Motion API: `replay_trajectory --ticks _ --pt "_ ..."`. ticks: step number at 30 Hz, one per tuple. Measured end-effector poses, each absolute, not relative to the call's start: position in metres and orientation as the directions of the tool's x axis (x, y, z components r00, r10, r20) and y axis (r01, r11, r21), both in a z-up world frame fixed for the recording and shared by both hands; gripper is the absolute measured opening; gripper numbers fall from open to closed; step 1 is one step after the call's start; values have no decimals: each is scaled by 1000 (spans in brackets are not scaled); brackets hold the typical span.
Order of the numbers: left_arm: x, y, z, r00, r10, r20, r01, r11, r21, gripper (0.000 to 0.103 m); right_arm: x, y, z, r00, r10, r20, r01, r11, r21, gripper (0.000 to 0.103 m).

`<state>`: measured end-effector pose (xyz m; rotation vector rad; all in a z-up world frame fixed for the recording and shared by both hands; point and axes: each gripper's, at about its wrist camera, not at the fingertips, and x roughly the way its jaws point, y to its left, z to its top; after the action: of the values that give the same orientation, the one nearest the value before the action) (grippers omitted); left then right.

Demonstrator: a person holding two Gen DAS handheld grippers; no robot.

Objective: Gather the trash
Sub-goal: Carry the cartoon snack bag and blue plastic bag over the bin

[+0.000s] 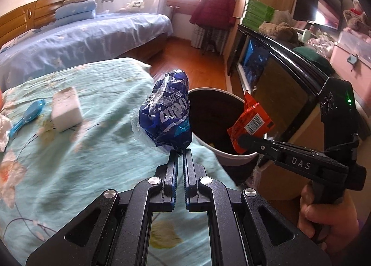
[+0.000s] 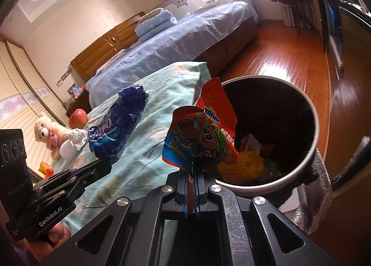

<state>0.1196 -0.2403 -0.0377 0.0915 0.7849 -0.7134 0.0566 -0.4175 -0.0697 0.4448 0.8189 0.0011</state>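
Blue wrapper [image 1: 165, 113] clamped in left tongs [image 1: 180, 151], orange wrapper [image 2: 204, 131] in right tongs [image 2: 192, 168], beside the bin [image 2: 310, 113].

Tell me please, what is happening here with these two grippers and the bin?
A person is collecting trash with two hand-held grippers. The left gripper is shut on a crumpled blue wrapper, held above the edge of the floral bedspread. The right gripper is shut on an orange snack packet, held over the open trash bin, which already has some rubbish inside. Neither piece is dropped yet.
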Motion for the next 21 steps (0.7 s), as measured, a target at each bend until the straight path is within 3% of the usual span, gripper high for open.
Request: replay_trajectory --ticks 21 --pt "123 -300 -40 421 -573 -703 685 709 -168 4 52 -458 -77 680 96 -727 245 905 349 4"
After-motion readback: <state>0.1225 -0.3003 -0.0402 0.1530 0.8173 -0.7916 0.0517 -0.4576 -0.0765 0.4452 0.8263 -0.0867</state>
